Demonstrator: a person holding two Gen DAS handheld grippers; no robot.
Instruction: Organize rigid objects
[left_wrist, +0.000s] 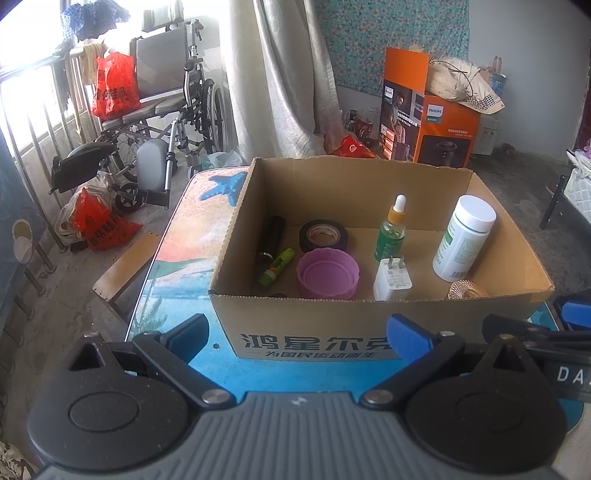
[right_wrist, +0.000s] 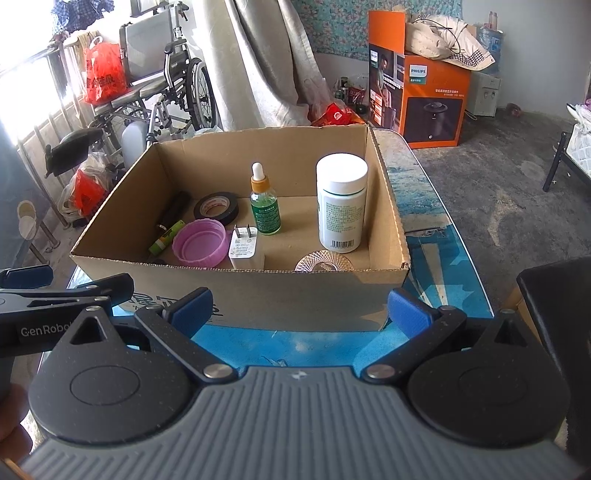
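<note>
Both my left gripper (left_wrist: 299, 334) and right gripper (right_wrist: 297, 308) hover with jaws wide open and empty, just short of the cardboard box (right_wrist: 258, 291) on the tabletop (right_wrist: 436, 236).

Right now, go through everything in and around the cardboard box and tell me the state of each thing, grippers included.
Cardboard box: open on top, on the table.
White bottle: upright, capped.
Dropper bottle: upright, capped.
Tape roll: lying flat.
Purple lid: hollow side up.
White charger: prongs up.
Green tube: lying down.
Black cylinder: lying down.
Left gripper: open, empty.
Right gripper: open, empty.
</note>
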